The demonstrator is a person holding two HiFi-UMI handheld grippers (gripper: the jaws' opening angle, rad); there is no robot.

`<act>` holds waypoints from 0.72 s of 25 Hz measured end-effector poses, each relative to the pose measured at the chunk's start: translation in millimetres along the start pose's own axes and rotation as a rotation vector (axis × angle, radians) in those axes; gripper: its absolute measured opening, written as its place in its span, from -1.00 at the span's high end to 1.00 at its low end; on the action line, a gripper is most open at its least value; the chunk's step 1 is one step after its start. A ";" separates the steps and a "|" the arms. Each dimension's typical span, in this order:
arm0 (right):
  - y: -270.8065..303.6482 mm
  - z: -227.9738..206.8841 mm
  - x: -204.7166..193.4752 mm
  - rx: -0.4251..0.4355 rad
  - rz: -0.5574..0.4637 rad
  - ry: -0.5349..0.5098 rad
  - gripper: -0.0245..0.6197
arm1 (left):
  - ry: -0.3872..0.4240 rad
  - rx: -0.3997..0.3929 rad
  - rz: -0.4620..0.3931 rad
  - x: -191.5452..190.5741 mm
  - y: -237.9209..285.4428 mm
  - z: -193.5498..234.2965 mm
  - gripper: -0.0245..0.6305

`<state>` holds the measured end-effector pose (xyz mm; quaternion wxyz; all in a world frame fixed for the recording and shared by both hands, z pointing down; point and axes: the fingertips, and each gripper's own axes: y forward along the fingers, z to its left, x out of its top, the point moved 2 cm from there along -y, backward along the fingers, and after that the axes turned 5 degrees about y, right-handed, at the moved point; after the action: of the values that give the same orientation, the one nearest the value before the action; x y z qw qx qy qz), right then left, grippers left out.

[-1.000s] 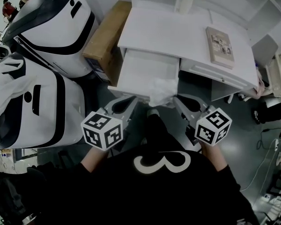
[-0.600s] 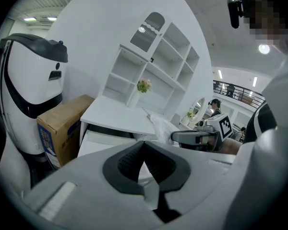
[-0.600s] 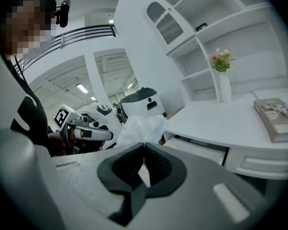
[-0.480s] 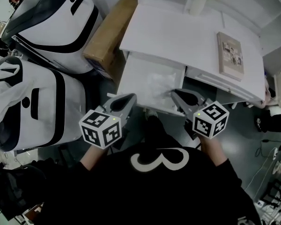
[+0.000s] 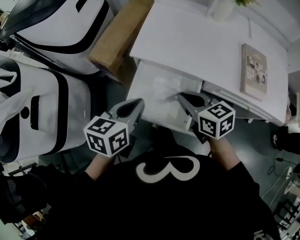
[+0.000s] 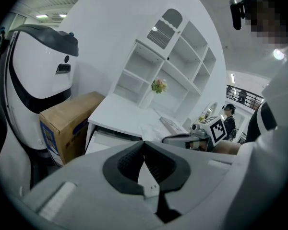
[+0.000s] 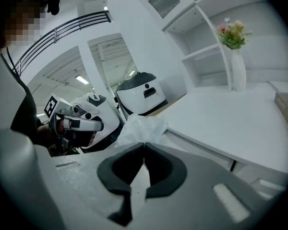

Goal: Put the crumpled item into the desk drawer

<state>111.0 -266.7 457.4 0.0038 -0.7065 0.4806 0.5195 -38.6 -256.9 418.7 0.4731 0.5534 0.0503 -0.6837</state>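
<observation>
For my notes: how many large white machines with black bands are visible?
2: far machine beside the brown cardboard box; near machine at person's left. Others possibly hidden.

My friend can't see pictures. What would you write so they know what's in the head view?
From above, a person's right gripper pinches a crumpled white item over the open drawer of a white desk. The left gripper hangs shut and empty near the drawer's front.
</observation>
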 end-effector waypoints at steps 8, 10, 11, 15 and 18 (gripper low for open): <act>47.2 -31.7 -20.1 0.002 0.102 0.033 0.90 | -0.044 0.047 0.020 -5.2 16.8 30.7 0.90; 58.3 -38.3 -27.3 0.003 0.129 0.039 0.90 | -0.057 0.058 0.025 -7.7 20.3 38.0 0.90; 63.7 -40.7 -31.6 0.003 0.144 0.042 0.90 | -0.065 0.062 0.030 -10.0 21.4 41.3 0.90; 84.0 -51.4 -47.2 -0.002 0.200 0.053 0.90 | -0.098 0.074 0.035 -13.7 25.5 52.5 0.90; 99.1 -59.2 -56.8 -0.006 0.240 0.048 0.90 | -0.109 0.085 0.036 -14.7 28.1 59.7 0.90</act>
<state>86.7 -311.5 575.5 -0.0719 -0.6561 0.5600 0.5007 -62.1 -298.9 466.1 0.4633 0.5357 -0.0145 -0.7058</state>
